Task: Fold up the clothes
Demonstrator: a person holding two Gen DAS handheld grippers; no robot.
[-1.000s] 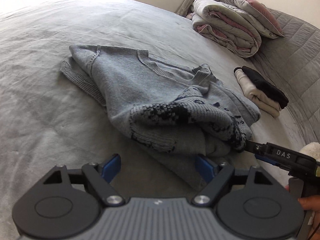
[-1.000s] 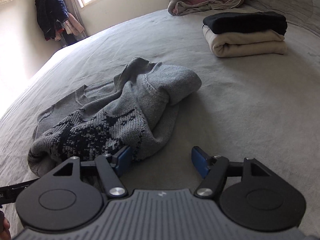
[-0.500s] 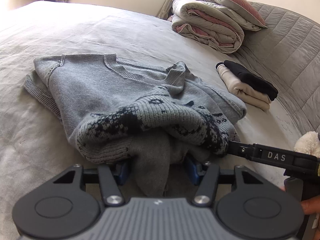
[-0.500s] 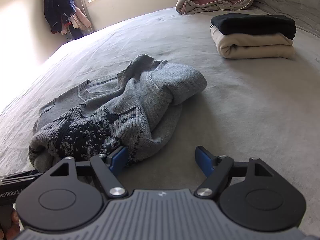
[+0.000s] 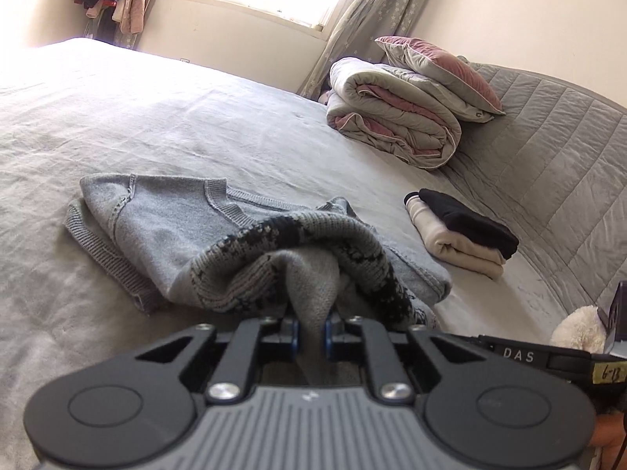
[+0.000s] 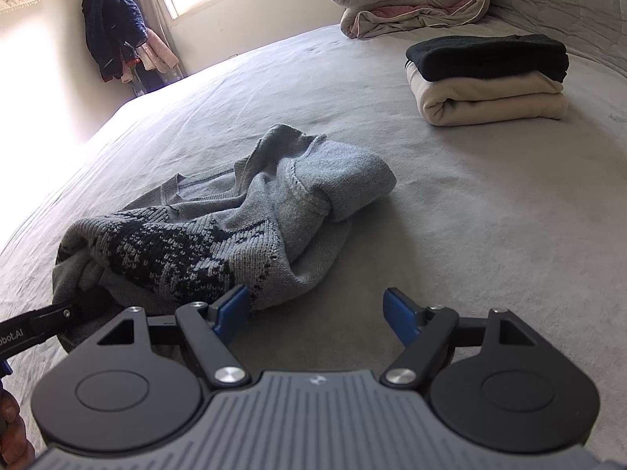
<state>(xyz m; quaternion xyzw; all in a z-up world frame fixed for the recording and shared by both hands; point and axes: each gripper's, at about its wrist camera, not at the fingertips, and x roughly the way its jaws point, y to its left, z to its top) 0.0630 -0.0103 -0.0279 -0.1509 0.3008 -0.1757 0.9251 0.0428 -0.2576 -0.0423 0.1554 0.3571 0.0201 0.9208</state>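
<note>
A grey knit sweater with a dark patterned band lies half folded on the grey bed; it also shows in the right wrist view. My left gripper is shut on a bunched fold of the sweater's near edge and lifts it slightly. My right gripper is open, low over the bed, its left finger touching the sweater's near right edge with no cloth between the jaws. The left gripper's arm shows at the right wrist view's left edge.
A folded stack of a black garment on a cream one lies to the right. A rolled duvet and pillow sit at the headboard. A plush toy is near right. Clothes hang in the corner.
My left gripper moved onto the sweater's near edge, closed on a fold and raised it. My right gripper stayed open and shifted slightly closer.
</note>
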